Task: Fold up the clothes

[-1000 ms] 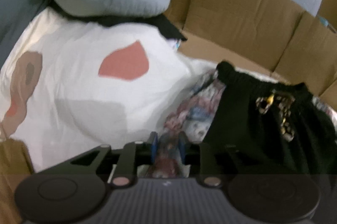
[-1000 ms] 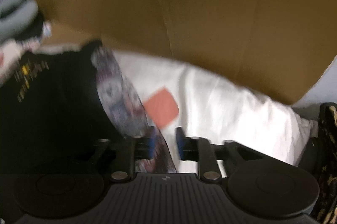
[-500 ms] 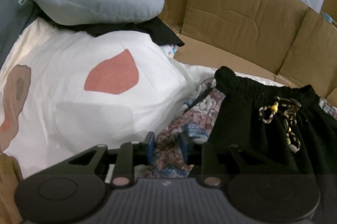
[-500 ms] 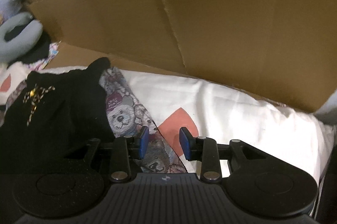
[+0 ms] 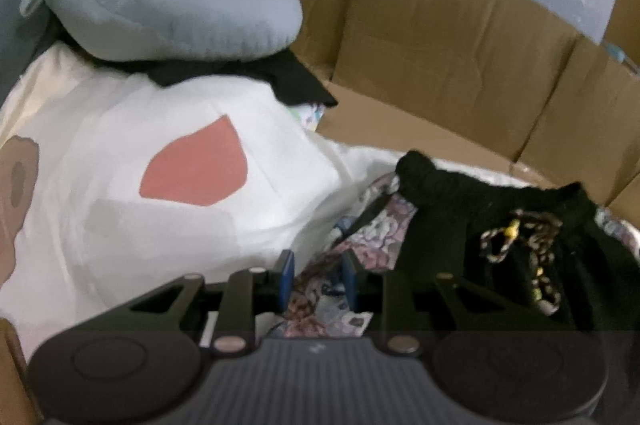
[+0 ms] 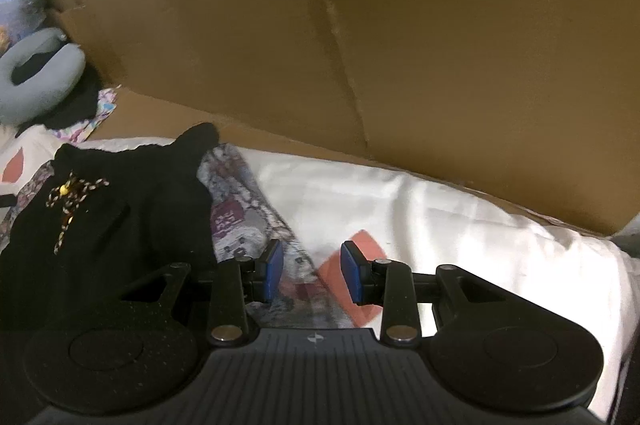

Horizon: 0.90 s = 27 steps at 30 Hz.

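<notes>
A patterned bear-print garment (image 5: 380,237) lies on a white sheet, partly under black drawstring shorts (image 5: 500,225). My left gripper (image 5: 316,281) is open, its blue pads on either side of the garment's left edge. In the right wrist view the same garment (image 6: 240,213) runs along the right side of the black shorts (image 6: 120,217). My right gripper (image 6: 312,271) is open and empty, just above the garment's right edge and the white sheet (image 6: 400,209).
A white sheet with red and brown patches (image 5: 160,177) covers the surface. A grey neck pillow (image 5: 160,5) on dark cloth lies at the far left. Cardboard panels (image 5: 440,45) wall the back, and in the right wrist view cardboard (image 6: 360,45) stands close.
Both grippers have opened wider and let go of the patterned garment. The right gripper has drawn back and the view steadied; the garment now lies flat.
</notes>
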### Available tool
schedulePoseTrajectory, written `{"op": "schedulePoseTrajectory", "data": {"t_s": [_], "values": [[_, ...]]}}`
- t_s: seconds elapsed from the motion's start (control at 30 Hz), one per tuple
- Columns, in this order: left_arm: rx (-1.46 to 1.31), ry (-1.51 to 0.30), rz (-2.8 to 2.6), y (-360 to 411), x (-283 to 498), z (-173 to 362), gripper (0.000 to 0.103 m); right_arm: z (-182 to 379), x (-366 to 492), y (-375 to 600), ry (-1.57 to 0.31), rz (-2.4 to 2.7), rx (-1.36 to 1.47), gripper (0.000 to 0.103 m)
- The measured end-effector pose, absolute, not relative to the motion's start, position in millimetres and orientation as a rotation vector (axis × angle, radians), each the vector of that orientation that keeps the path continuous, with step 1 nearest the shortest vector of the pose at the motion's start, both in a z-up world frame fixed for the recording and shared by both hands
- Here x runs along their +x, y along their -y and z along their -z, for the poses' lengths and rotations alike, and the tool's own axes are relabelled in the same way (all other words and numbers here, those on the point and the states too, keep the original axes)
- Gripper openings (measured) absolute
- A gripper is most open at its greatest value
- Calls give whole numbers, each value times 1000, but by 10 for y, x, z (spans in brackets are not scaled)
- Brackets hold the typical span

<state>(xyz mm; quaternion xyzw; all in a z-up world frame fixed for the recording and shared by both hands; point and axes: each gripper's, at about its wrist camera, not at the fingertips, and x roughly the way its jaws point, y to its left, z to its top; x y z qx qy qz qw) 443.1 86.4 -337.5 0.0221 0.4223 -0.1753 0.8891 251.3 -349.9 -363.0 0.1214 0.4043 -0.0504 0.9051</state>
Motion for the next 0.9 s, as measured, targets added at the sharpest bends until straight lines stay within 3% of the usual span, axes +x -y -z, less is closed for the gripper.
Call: {"op": "schedulePoseTrajectory", "data": {"t_s": [0.47, 0.63, 0.8, 0.9], "values": [[22, -910, 388, -870, 4562, 3541, 43, 3761, 2743, 3342, -873, 79, 191, 43], [-8, -922, 410, -856, 4611, 3559, 43, 3838, 2812, 3424, -876, 85, 253, 43], [-33, -960, 454, -855, 4671, 3575, 43, 3890, 2843, 3336, -900, 69, 238, 35], [-39, -979, 472, -871, 4695, 3577, 29, 3879, 2877, 3316, -928, 57, 219, 34]]}}
